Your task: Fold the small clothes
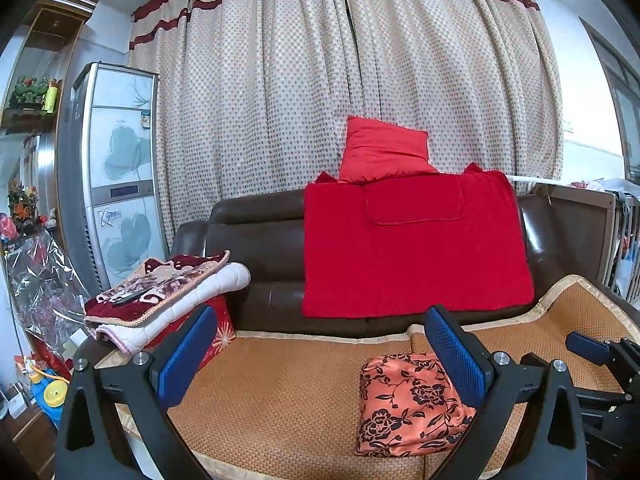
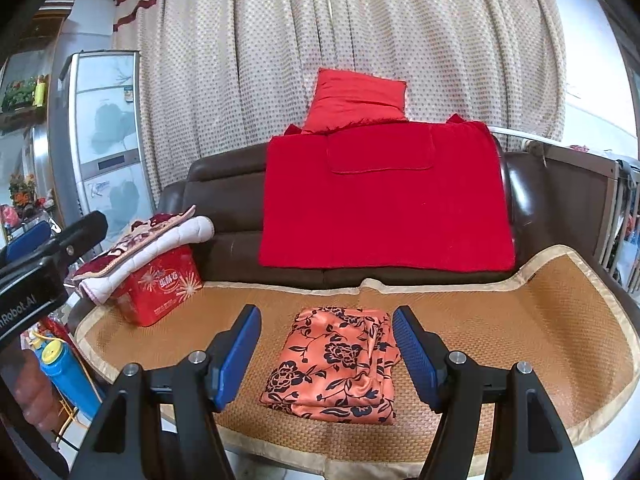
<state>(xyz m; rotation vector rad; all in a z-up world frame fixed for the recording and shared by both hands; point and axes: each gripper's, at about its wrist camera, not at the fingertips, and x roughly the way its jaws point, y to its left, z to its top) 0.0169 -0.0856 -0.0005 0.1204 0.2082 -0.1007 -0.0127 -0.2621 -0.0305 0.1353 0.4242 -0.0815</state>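
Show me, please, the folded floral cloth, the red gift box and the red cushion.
folded floral cloth point(image 2: 334, 364), right wrist view, middle of its top layer.
red gift box point(image 2: 164, 288), right wrist view, its printed front face.
red cushion point(image 1: 384, 150), left wrist view, centre of its face.

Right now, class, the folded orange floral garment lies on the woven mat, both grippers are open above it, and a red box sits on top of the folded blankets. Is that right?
Not quite. The red box sits under the folded blankets, as the right wrist view shows. The rest holds: the orange floral garment lies on the woven mat, with the left gripper and right gripper open.
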